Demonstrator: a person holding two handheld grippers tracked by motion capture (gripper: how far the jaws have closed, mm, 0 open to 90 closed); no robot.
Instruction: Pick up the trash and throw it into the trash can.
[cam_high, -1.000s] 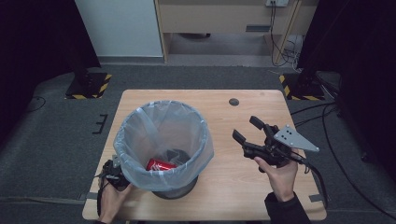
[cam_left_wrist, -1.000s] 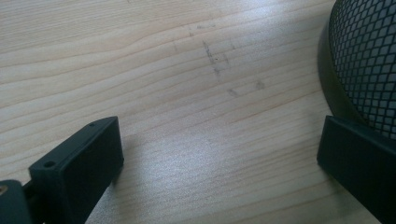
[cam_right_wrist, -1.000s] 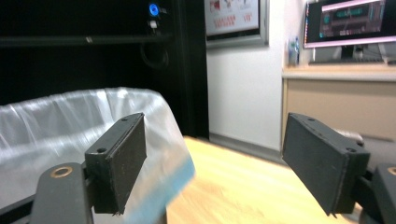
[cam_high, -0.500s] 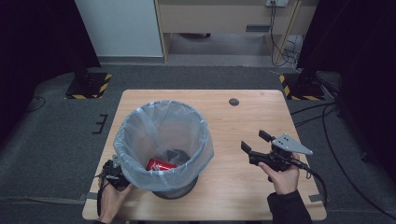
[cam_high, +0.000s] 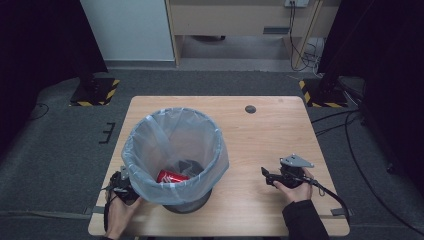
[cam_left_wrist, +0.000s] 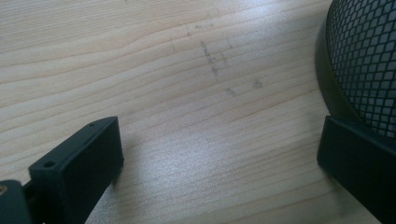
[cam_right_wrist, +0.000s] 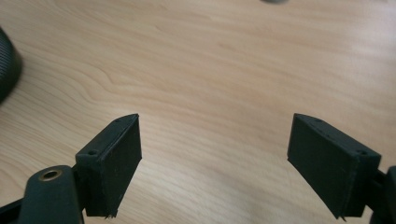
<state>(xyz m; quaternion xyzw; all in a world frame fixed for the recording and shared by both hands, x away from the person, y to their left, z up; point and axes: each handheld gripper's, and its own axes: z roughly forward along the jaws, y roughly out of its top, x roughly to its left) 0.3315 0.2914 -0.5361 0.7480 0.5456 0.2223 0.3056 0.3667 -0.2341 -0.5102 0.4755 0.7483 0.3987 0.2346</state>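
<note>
- High view, from above the person's side: a wooden table (cam_high: 280, 135) carries a black mesh wastebasket (cam_high: 187, 202) lined with a clear plastic bag (cam_high: 172, 150), and a red can (cam_high: 171, 176) lies down inside it.
- Just left of the basket's base, the left gripper (cam_high: 120, 186) sits low at the table's near edge, held in the person's left hand (cam_high: 117, 212).
- Well off to the basket's right, the right gripper (cam_high: 267, 176) rests close to the tabletop in the right hand (cam_high: 294, 190), a grey three-cornered plate (cam_high: 296, 161) on top and its cable (cam_high: 327, 192) trailing toward the table's near right corner.
- Left gripper view: the left gripper (cam_left_wrist: 219, 154) has its jaws spread wide over bare wood, nothing between them; the mesh wall of the basket (cam_left_wrist: 364, 60) stands right beside the jaw on the right of that view, though I cannot tell whether they touch.
- Right gripper view: the right gripper (cam_right_wrist: 215, 154) is likewise spread wide and empty above the wood grain, with a dark curve of the basket's base (cam_right_wrist: 7, 65) off ahead at the left edge.
- A small dark round mark (cam_high: 250, 109) sits far ahead of the right gripper, near the table's far edge.
</note>
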